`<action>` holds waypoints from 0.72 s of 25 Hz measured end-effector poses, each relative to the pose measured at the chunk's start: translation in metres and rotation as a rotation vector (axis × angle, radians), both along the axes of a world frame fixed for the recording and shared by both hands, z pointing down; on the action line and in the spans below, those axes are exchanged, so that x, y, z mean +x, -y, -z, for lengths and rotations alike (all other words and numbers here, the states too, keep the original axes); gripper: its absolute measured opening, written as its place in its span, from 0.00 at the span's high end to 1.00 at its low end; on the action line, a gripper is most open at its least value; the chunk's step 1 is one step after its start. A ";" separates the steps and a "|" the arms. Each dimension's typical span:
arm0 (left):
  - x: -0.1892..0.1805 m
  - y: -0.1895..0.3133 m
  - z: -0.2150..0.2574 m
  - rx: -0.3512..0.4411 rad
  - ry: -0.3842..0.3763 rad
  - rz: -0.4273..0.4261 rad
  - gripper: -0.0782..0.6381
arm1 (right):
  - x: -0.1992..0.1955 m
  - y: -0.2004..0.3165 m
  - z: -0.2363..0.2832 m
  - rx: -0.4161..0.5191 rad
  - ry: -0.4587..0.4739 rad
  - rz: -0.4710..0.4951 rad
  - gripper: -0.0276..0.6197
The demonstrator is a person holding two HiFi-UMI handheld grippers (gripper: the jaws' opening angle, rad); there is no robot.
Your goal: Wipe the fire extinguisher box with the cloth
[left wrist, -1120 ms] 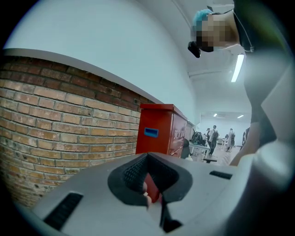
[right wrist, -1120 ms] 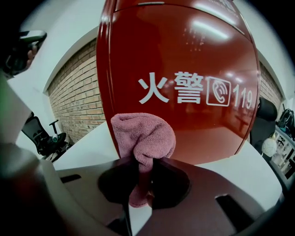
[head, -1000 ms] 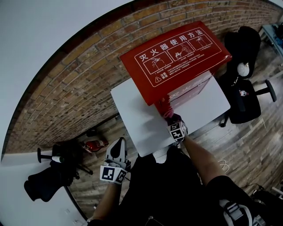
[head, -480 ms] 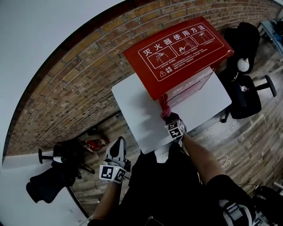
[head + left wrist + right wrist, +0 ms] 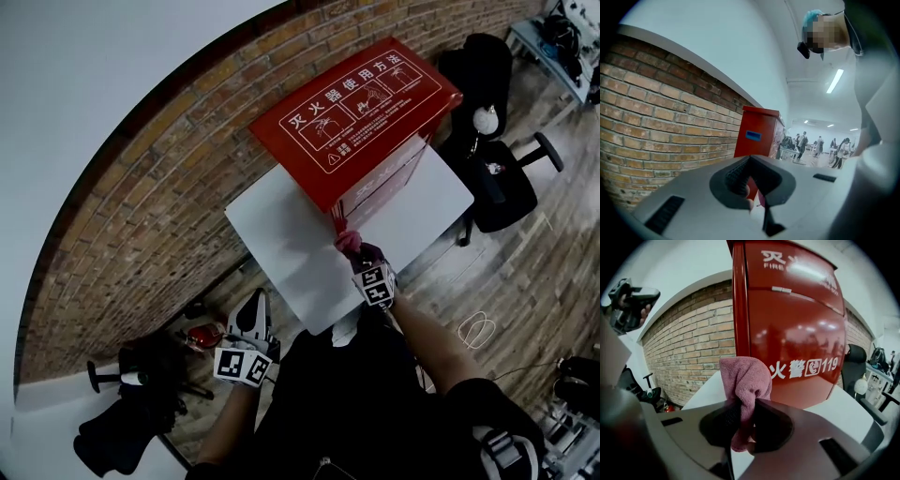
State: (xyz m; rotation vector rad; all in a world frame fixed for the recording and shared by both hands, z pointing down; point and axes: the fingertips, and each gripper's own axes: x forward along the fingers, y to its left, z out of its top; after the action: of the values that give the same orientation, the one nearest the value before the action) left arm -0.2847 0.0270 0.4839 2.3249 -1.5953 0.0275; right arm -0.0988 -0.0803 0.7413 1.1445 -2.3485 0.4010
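The red fire extinguisher box stands on a white table against a brick wall. In the right gripper view its glossy front fills the frame. My right gripper is shut on a pink cloth. The cloth is bunched up and held at the box's near lower corner. My left gripper hangs low beside the table's left corner, well away from the box, jaws together with nothing in them. In the left gripper view the box shows beyond the left gripper.
The brick wall runs behind the table. A black office chair stands to the right. Dark gear and a stand lie on the wooden floor at left, with a small red object nearby. People stand far off in the left gripper view.
The head view has swung a little, so the box sits further left in frame. The right gripper keeps the cloth at the box's near lower corner. The left gripper has hardly moved.
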 end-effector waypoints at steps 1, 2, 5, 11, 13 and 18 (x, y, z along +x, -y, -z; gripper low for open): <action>0.002 0.005 0.002 0.009 -0.006 -0.031 0.82 | 0.005 -0.002 0.018 0.021 0.024 -0.035 0.85; 0.003 0.011 0.004 0.018 -0.012 -0.063 0.82 | 0.009 -0.004 0.037 0.045 0.048 -0.069 0.85; 0.009 0.026 0.009 0.040 -0.031 -0.149 0.82 | 0.022 -0.016 0.092 0.122 0.102 -0.156 0.85; 0.023 0.042 0.020 0.079 -0.062 -0.282 0.82 | 0.034 -0.049 0.190 0.264 0.142 -0.242 0.85; 0.030 0.045 0.025 0.095 -0.064 -0.323 0.82 | 0.034 -0.059 0.219 0.299 0.155 -0.255 0.85; 0.045 0.044 0.042 0.142 -0.044 -0.403 0.82 | 0.029 -0.080 0.266 0.351 0.183 -0.290 0.85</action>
State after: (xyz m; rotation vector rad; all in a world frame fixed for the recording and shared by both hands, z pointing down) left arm -0.2397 -0.0173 0.4421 2.6993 -1.1177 -0.0459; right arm -0.0696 -0.0004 0.4755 1.6886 -2.4795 0.2005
